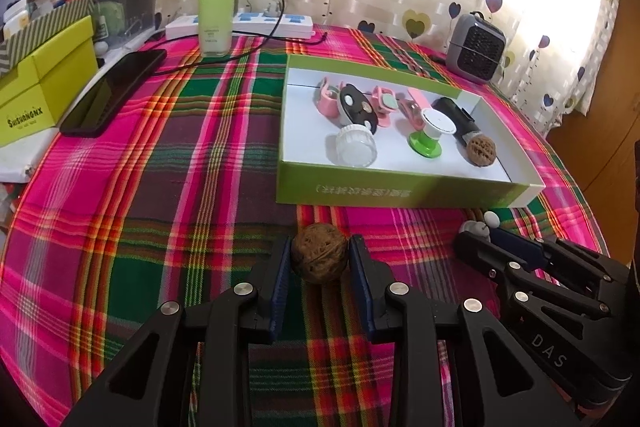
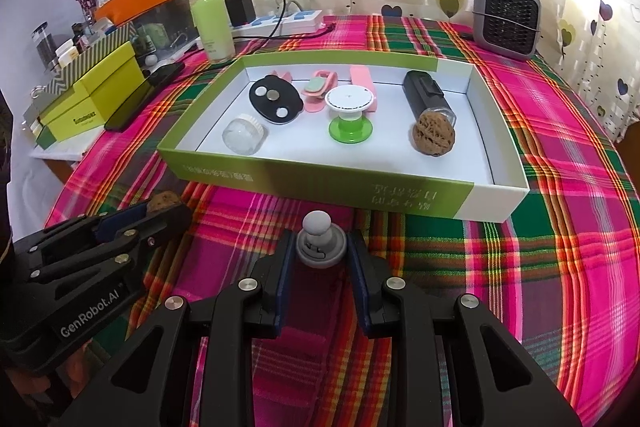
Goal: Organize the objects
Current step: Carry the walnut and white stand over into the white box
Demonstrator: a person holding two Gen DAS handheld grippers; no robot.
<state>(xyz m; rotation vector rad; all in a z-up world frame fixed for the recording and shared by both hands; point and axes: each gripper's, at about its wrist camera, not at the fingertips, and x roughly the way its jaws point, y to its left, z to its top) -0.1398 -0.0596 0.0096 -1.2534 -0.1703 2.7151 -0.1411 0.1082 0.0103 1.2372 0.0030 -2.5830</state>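
Near edge, in front of box:
left gripper (image 1: 320, 259): clamped on walnut (image 1: 319, 257), low over the cloth
right gripper (image 2: 320, 251): pads against grey knob mount (image 2: 320, 247), just right of the left one
box (image 2: 320, 183): just beyond both; holds second walnut (image 2: 434, 139), jar, clips, black tube
done: most items boxed
left: these two, by my read

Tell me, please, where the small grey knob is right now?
In the right wrist view, the grey knob sits between the right tool's pads on the plaid cloth, just in front of the green box.
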